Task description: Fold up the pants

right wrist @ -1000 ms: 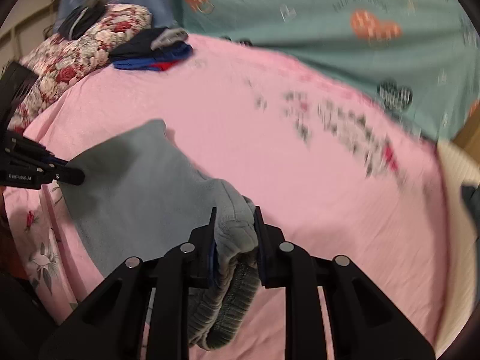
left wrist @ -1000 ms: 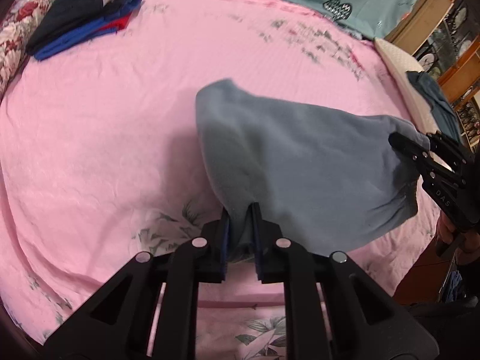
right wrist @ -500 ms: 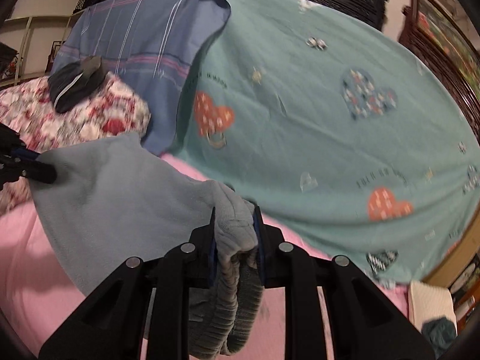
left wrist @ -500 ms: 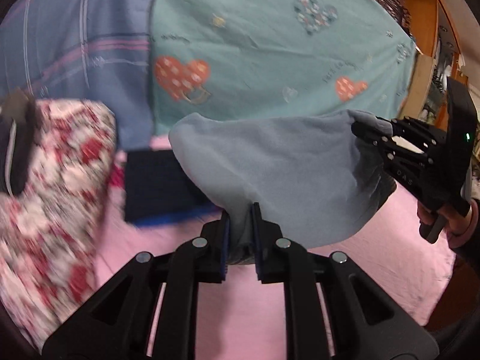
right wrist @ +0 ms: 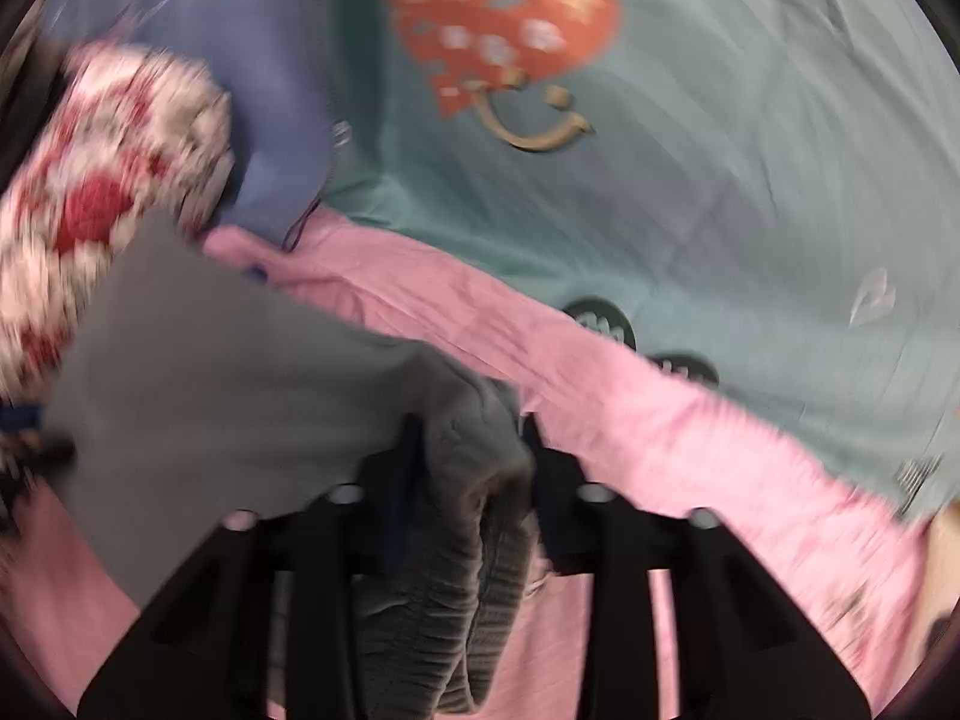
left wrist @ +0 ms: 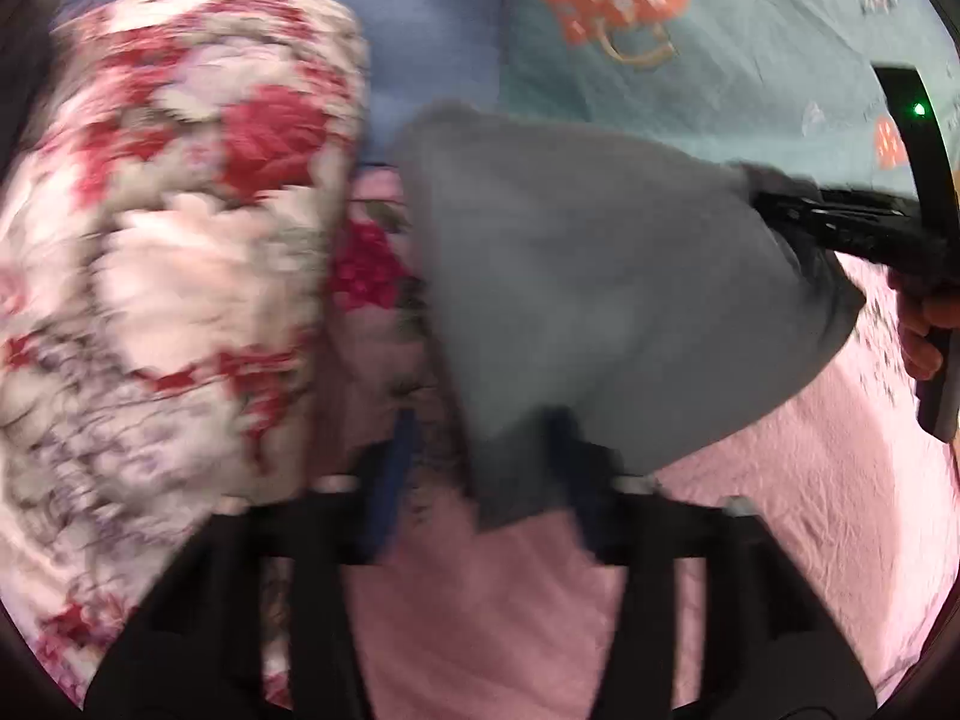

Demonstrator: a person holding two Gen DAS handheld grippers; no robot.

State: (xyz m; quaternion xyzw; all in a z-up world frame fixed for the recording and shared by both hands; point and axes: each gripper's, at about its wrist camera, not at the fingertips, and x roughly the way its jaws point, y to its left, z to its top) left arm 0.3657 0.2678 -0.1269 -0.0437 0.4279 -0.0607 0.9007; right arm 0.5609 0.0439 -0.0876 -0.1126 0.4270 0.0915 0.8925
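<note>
The folded grey pants [left wrist: 600,300] hung over the pink bedsheet [left wrist: 810,510], at twelve o'clock from the left gripper [left wrist: 486,474], whose jaws had just been opening, one corner loose between them. The right gripper [right wrist: 468,468], at three o'clock, had also just widened around the ribbed waistband [right wrist: 456,588].

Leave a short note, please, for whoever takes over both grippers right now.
Left gripper: jaws have just been opening; open, a corner of the pants hanging loose between them.
Right gripper: jaws also just opening, waistband bunched between them; grip unclear.
Pants: folded small, lifted over the pink sheet beside the floral quilt.
To do: probably let them drop, then square the bundle.
</note>
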